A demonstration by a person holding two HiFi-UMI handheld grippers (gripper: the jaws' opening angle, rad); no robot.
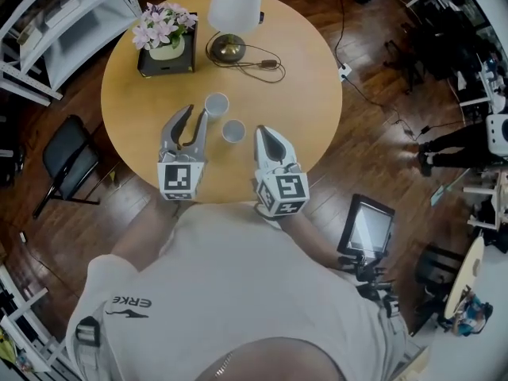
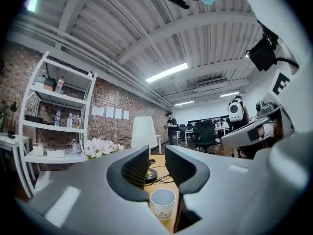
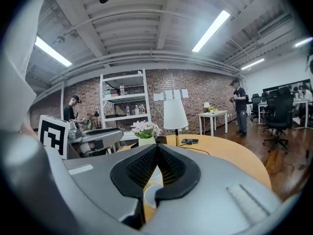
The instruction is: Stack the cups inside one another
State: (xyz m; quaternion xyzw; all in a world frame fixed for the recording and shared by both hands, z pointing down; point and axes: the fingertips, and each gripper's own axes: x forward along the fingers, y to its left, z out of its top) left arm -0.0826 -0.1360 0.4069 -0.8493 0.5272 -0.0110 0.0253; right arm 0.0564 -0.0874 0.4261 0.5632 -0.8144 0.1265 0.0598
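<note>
Left hand-held gripper [image 1: 195, 117], barely open, may topple the far cup [image 1: 216, 103] (gap narrower than its rim); right hand-held gripper [image 1: 266, 136] is closed, empty.

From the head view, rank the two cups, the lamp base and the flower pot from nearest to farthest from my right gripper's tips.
1. front cup: just left of the right gripper tips.
2. back cup: up and left of the front cup.
3. lamp base: far side of the table, near the middle.
4. flower pot: far left of the table.
</note>
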